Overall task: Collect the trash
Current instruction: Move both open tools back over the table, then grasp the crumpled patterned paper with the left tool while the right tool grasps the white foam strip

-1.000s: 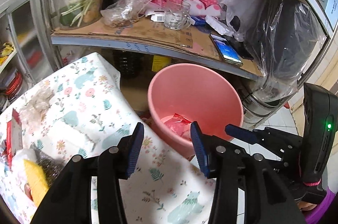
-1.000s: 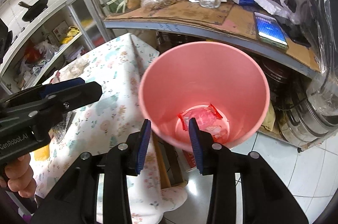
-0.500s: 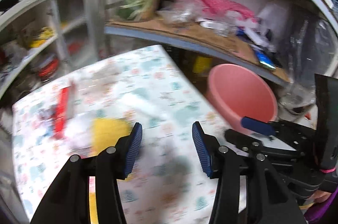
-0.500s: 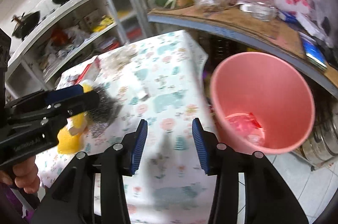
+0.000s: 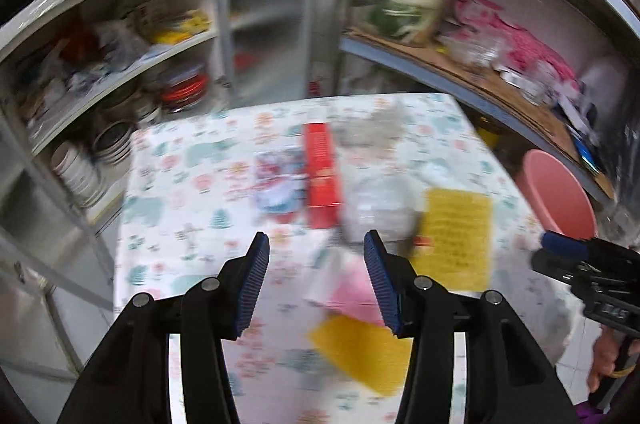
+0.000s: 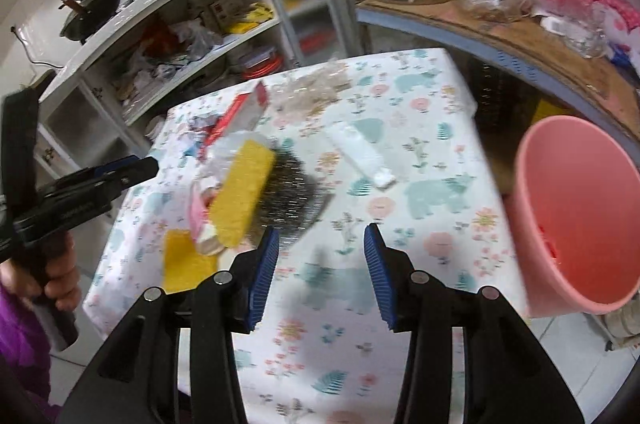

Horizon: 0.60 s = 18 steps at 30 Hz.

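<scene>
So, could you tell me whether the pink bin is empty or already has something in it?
Not empty: the pink bin already holds red wrapper trash low inside, seen in the right wrist view.

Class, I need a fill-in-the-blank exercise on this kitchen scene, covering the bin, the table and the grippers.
1. The bin beside the table is ____ in colour.
2. The tablecloth is printed with flowers and ____.
3. The long box lying on the table is ____.
4. Between the fingers of the right gripper there is ____.

Missing words: pink; bears; red; nothing
</scene>
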Each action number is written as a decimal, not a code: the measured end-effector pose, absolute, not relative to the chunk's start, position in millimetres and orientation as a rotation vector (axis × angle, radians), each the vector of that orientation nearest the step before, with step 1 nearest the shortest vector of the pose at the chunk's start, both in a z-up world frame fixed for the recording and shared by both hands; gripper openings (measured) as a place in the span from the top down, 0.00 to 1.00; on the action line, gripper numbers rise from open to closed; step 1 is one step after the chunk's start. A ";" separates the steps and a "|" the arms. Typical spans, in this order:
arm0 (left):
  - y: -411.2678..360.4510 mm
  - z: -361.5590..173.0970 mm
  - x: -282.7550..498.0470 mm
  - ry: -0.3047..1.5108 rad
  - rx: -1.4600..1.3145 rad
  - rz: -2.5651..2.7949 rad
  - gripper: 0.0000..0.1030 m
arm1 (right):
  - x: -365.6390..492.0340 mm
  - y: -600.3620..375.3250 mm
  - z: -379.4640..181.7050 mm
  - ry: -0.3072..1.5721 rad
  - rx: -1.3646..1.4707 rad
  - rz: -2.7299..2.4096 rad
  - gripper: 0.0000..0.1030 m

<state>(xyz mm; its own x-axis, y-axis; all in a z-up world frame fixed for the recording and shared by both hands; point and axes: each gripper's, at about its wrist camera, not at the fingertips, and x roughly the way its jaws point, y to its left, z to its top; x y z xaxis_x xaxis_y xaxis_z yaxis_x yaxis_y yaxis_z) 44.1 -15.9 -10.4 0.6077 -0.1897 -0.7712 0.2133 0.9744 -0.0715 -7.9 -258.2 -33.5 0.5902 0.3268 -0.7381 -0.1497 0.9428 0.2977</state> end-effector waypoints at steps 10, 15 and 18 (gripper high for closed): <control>12.3 -30.7 94.4 0.967 -0.149 -0.239 0.53 | 10.4 -235.8 -23.7 0.893 0.210 0.351 0.56; -1.1 -43.1 123.8 0.993 -0.113 -0.226 0.53 | 17.4 -238.2 -24.4 0.899 0.207 0.353 0.56; -2.5 -54.1 134.3 1.023 -0.111 -0.230 0.57 | 20.3 -239.5 -26.7 0.907 0.205 0.359 0.56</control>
<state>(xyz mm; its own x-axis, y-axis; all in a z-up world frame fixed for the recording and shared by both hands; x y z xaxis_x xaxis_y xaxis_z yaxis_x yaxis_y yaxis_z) 134.3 -2.5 -54.1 0.4992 -0.2418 -0.8320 0.1382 0.9702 -0.1990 20.3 -239.5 -26.7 0.5624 0.3882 -0.7301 -0.2173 0.9213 0.3225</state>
